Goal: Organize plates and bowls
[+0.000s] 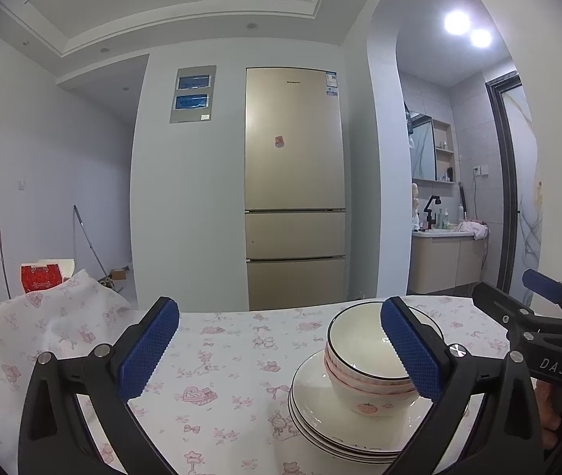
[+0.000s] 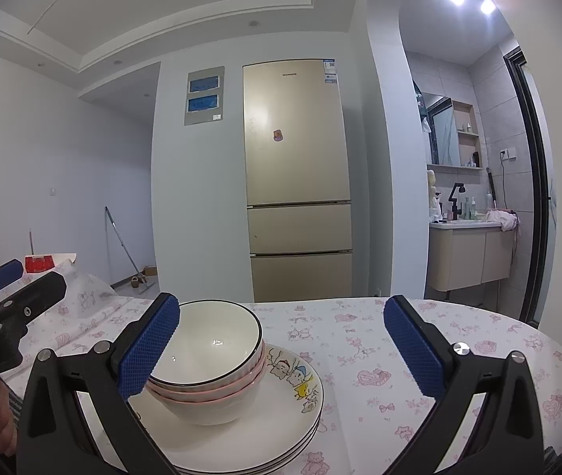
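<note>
A stack of white bowls (image 1: 360, 340) with black and pink rims sits on a stack of white plates (image 1: 312, 399) on the table. My left gripper (image 1: 281, 340) is open. Its right pad (image 1: 411, 352) stands in front of the bowls' right side, and nothing lies between the fingers. In the right wrist view the same bowls (image 2: 217, 340) rest on the cartoon-printed plates (image 2: 288, 396). My right gripper (image 2: 281, 348) is open too, with its left pad (image 2: 148, 350) in front of the bowls' left rim. Each gripper shows at the edge of the other's view: right gripper (image 1: 518, 293), left gripper (image 2: 23, 283).
The table wears a white cloth with pink prints (image 1: 221, 356), bunched up at the left (image 1: 63, 301). A red box (image 1: 41, 277) sits beyond it. A gold fridge (image 1: 294, 182) stands behind the table, with a washroom vanity (image 2: 466, 253) to the right. A hand (image 2: 2, 427) holds the left gripper.
</note>
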The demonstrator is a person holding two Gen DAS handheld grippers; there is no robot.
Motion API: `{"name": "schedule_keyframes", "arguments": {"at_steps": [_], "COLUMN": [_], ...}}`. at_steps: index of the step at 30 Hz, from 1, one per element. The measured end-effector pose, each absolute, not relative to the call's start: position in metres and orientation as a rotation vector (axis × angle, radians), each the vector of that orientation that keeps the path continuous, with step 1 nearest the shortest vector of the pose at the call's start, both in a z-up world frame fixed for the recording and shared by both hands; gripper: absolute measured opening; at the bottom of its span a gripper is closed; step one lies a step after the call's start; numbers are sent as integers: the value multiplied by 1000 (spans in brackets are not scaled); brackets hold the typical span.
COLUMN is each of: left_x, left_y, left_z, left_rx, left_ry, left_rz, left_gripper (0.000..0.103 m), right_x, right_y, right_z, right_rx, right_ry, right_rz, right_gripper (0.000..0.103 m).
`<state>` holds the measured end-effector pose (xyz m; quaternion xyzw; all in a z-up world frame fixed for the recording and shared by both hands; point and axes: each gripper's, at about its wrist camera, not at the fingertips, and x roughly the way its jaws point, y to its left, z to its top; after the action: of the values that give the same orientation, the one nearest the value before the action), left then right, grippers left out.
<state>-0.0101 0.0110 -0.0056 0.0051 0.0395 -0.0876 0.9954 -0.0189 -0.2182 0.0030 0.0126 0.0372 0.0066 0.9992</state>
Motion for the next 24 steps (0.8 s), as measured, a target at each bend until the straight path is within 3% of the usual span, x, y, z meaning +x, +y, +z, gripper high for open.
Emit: {"name": "schedule_keyframes", "arguments": {"at_steps": [24], "left_x": [-8], "left_y": [4], "left_z": [-11], "left_rx": [22], "left_ry": [95], "left_rz": [-174], "left_gripper": [103], "right_x": [-22], "right_y": [-214], "right_z": [1], "right_rx": [3], "right_ry": [59], "right_rz": [25], "right_gripper": [103]}}
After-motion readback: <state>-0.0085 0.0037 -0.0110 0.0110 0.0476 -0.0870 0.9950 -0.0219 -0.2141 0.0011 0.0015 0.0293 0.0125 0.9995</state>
